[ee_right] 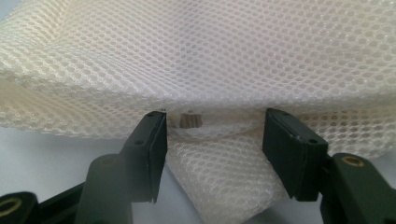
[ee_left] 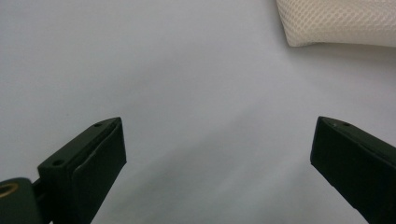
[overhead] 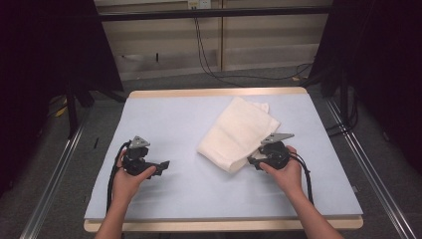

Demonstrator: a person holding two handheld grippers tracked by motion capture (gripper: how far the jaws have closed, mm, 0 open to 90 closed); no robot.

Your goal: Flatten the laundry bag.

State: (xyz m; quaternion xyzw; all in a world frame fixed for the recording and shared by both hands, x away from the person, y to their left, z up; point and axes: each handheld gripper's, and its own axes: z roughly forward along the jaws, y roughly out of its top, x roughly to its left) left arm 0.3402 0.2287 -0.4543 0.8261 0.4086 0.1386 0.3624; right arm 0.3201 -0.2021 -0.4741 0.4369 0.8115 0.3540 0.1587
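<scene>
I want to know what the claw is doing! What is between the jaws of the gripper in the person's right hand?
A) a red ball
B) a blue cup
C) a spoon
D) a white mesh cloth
D: in the right gripper view, the white mesh cloth lies between the open jaws of the right gripper, whose pads do not press on it.

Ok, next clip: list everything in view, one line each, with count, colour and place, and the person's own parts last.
cloth: one, cream mesh, folded, right of the table's centre, its near end between the right jaws
table: one, pale grey top with wood edge, centre
rails: two, metal, on the floor either side
cables: black, on the floor behind
left gripper: one, black, near left, jaws open over bare table
right gripper: one, black, at the cloth's near end, jaws open
hands: two, near edge
</scene>
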